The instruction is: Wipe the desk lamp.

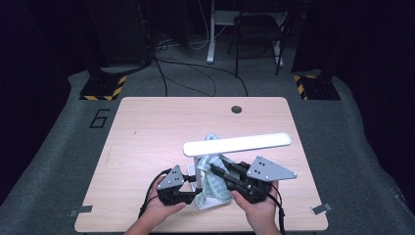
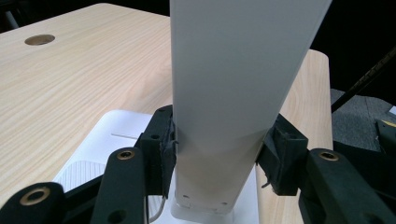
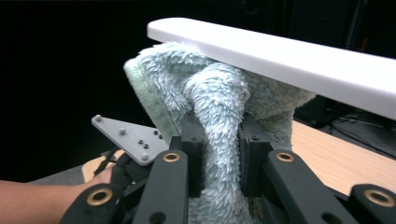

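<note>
One white desk lamp (image 1: 237, 145), one blue cloth (image 1: 215, 181), two claws, one table (image 1: 147, 127).

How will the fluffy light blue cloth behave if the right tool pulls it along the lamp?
The cloth is probably floppy: it folds and drapes where the right tool pinches it. It looks light, and its pile likely grips rather than slips. The lamp, held by the left tool, should stay steady.

A light wooden table (image 1: 147, 132) with rounded corners fills the middle of the high view, standing on grey carpet. A round hole (image 1: 237, 109) sits near its far edge, right of centre. A white lamp base (image 2: 107, 149) rests on the tabletop near the bottom edge, at centre.
</note>
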A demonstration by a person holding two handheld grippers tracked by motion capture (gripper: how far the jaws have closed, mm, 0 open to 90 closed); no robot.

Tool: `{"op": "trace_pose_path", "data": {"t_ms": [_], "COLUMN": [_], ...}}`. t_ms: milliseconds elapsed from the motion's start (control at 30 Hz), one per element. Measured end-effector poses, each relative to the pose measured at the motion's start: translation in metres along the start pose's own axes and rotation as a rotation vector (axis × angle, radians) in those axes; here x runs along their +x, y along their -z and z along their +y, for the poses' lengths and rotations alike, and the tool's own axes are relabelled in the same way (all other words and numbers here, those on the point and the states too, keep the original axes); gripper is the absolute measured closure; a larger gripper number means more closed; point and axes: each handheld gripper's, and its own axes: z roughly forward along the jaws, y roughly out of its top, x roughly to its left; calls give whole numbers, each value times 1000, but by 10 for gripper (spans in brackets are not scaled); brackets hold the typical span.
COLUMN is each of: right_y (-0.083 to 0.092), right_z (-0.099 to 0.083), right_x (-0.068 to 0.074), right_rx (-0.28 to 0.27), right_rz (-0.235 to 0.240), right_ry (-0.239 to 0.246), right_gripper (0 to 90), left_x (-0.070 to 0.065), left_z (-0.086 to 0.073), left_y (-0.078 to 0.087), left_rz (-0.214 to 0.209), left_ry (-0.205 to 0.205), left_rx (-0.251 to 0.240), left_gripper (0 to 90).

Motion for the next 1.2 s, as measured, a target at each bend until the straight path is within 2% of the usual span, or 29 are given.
{"op": "trace_pose_path", "data": {"t_ms": [133,500,667,1200], "right_y": [5,24,38,74], "right_z": [-2,-11,-17,-28], "right_x": [-3,-14,-26,-58], "right_rx": [-17,-52,-74,-113], "right_rz": [-34,-109,-154,-266], "right_ry": [16,-51,-89,-142], "right_gripper": [765,766,765,765], "left_x": [1,1,1,1], "left_z": [0,-1,-1,-1], "left_y": [0,1,1,1], "left_rz": [-1,-20,-19,-13], "left_ry": [-7,3,1,-7], "left_rx": [8,15,15,16], "left_gripper": [514,512,513,514]}}
